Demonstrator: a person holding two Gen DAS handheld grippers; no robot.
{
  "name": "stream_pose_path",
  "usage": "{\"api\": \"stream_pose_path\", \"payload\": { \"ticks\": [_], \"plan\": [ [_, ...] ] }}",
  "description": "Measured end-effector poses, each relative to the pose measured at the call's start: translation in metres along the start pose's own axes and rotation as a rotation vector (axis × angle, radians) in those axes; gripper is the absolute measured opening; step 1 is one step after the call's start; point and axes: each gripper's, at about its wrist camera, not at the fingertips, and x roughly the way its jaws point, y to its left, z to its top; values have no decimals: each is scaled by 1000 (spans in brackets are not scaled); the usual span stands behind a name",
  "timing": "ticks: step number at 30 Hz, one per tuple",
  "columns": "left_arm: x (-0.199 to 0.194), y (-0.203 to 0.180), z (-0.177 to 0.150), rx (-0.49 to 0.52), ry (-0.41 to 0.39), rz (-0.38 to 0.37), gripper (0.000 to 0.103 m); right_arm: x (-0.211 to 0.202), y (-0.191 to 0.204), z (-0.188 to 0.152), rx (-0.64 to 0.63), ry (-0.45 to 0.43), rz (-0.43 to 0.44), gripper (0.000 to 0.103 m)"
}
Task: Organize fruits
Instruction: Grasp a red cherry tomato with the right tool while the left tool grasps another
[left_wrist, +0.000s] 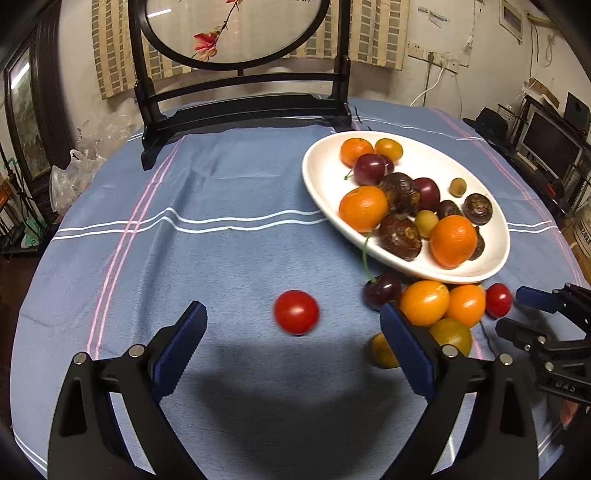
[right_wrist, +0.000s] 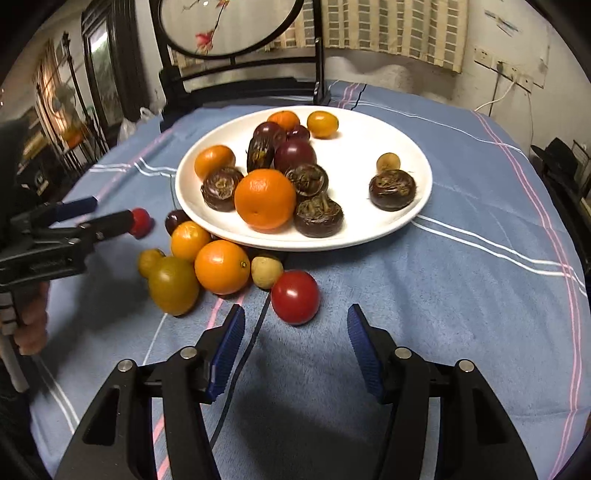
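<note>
A white plate (left_wrist: 320, 173) (right_wrist: 354, 147) on the blue cloth holds oranges, dark plums, brown water chestnuts and small yellow fruits. Loose fruit lies against its near rim: two oranges (right_wrist: 221, 266), a cherry (left_wrist: 382, 290), olive-yellow fruits (right_wrist: 173, 285) and a pale longan (right_wrist: 266, 272). My left gripper (left_wrist: 292, 308) (right_wrist: 110, 210) is open wide, with a lone red tomato (left_wrist: 296, 312) on the cloth between its fingertips, untouched. My right gripper (right_wrist: 296, 310) (left_wrist: 509, 311) is open, and a second red tomato (right_wrist: 295, 297) sits just ahead of its tips, clear of both pads.
A black wooden stand with an oval painted screen (left_wrist: 236, 33) stands at the table's far edge. Plastic bags (left_wrist: 77, 170) lie off the table to the left. A thin dark cord (right_wrist: 255, 332) runs across the cloth under the right gripper. A hand (right_wrist: 31, 325) grips the left tool.
</note>
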Motion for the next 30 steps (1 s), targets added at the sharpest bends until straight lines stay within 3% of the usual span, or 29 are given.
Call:
{"api": "stream_pose_path", "payload": {
  "ticks": [2, 3, 16, 20, 24, 25, 30],
  "plan": [
    [1, 0, 0, 1, 6, -2, 92, 7, 1, 1, -6, 12, -13, 45],
    [2, 0, -1, 5, 10, -1, 92, 10, 1, 2, -4, 17, -23, 33],
    [20, 0, -6, -1, 64, 30, 91, -2, -7, -2, 45, -24, 52, 29],
    [27, 0, -6, 8, 63, 44, 74, -5, -6, -5, 39, -28, 59, 29],
    [36, 2, -5, -18, 86, 13, 46, -9, -4, -6, 37, -41, 61, 29],
    [35, 1, -5, -14, 80, 17, 32, -10, -5, -6, 38, -43, 59, 29],
    [26, -1, -5, -29, 88, -29, 30, -12, -11, -6, 65, -58, 51, 29]
  ]
}}
